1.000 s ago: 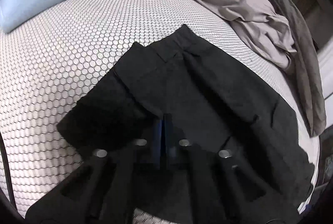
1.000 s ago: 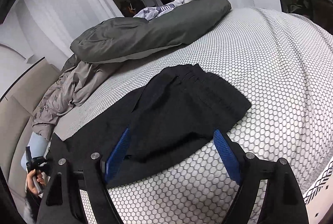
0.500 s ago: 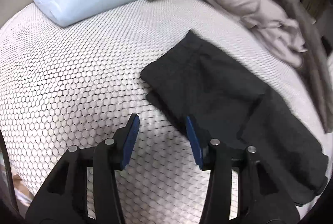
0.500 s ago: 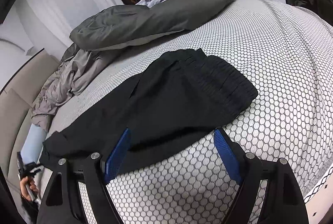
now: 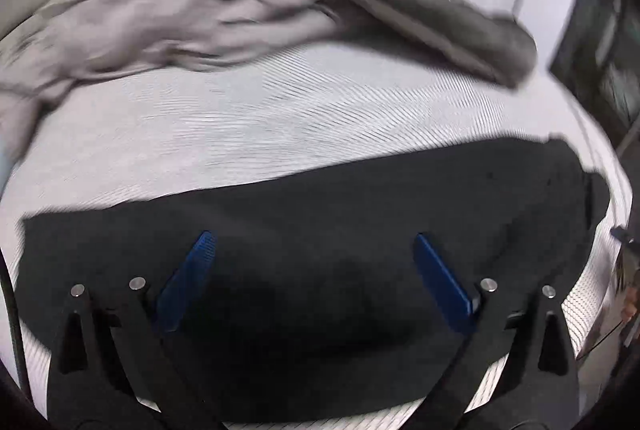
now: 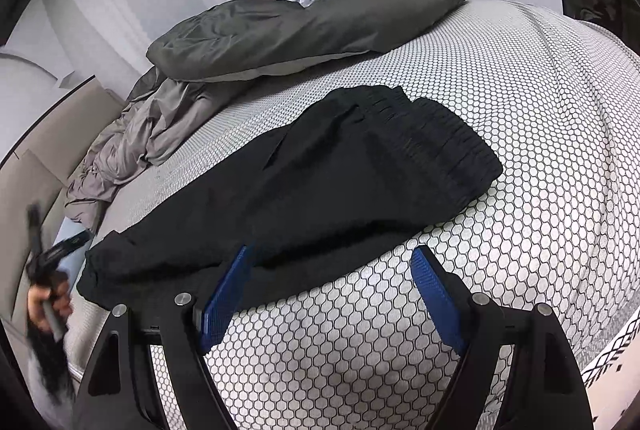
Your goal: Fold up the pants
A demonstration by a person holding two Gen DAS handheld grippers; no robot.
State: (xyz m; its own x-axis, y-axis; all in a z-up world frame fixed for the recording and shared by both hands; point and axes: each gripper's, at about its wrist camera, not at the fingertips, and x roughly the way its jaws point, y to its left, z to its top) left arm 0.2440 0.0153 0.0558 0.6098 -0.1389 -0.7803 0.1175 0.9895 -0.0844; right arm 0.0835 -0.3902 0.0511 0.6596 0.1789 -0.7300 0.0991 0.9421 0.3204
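The black pants [image 6: 360, 182] lie lengthwise on the honeycomb-patterned bed, with the ribbed elastic waistband [image 6: 452, 150] at the right end. My right gripper [image 6: 331, 252] hovers open at their near edge, its left pad over the fabric and its right pad over the sheet. In the blurred left wrist view the pants [image 5: 320, 198] stretch across the lower half. My left gripper [image 5: 312, 236] hangs above them, its jaws opening wide, and the pads press on nothing.
A dark grey duvet [image 6: 300, 26] and a crumpled lighter grey sheet [image 6: 132, 146] are piled along the far side of the bed [image 6: 540, 150]. A hand [image 6: 48, 304] with the other gripper shows at the far left. The bed's edge drops off at the lower right.
My left gripper was shut on the pants; it let go, opened wide and swung round over their long side. The pants now lie stretched out. The right gripper stayed open and still.
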